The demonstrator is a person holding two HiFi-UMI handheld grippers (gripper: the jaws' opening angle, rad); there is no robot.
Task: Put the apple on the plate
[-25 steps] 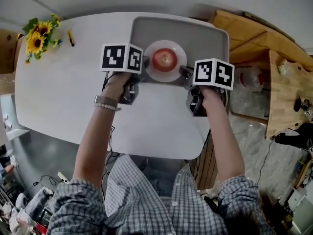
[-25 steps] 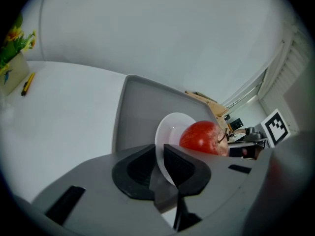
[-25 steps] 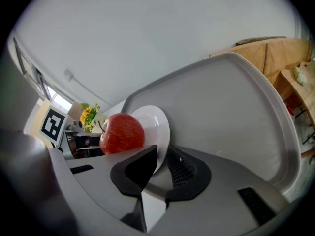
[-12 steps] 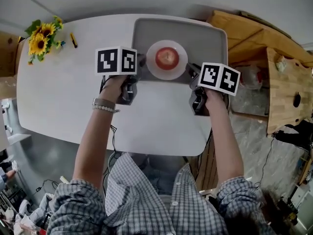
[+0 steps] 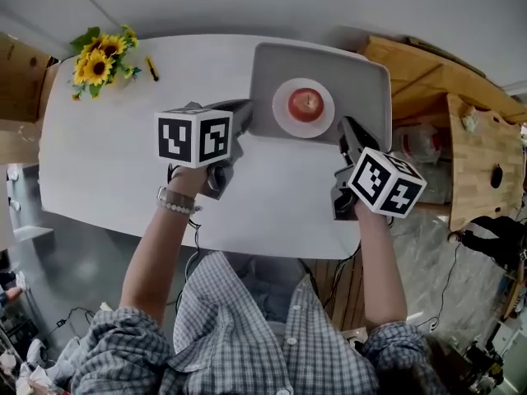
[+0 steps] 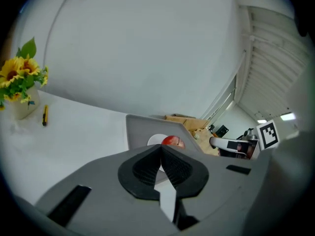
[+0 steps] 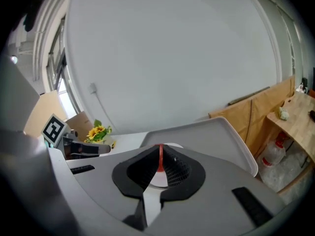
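- A red apple (image 5: 306, 103) sits in the middle of a round white plate (image 5: 284, 115), which rests inside a grey rectangular plastic tray (image 5: 362, 76) on a white oval table (image 5: 107, 155).
- The left gripper (image 5: 245, 105) is clenched on nothing. In the left gripper view its black ribbed pads (image 6: 147, 167) meet at the tip. It hovers just outside the tray's left edge, apart from the plate.
- From that view only the apple's top (image 6: 171, 140) shows above the jaws; most of the plate (image 6: 153, 140) is hidden behind them.
- The right gripper (image 5: 347, 124) is also closed and empty, at the tray's near right corner.
- In the right gripper view the apple (image 7: 160, 154) is only a red sliver through the slit between the pads, and the tray (image 7: 231, 136) runs off behind the gripper body.
- A bunch of yellow sunflowers (image 5: 99, 62) stands well left of the tray. Between the two lies a small yellow stick-shaped thing (image 5: 151, 68), too small to identify.
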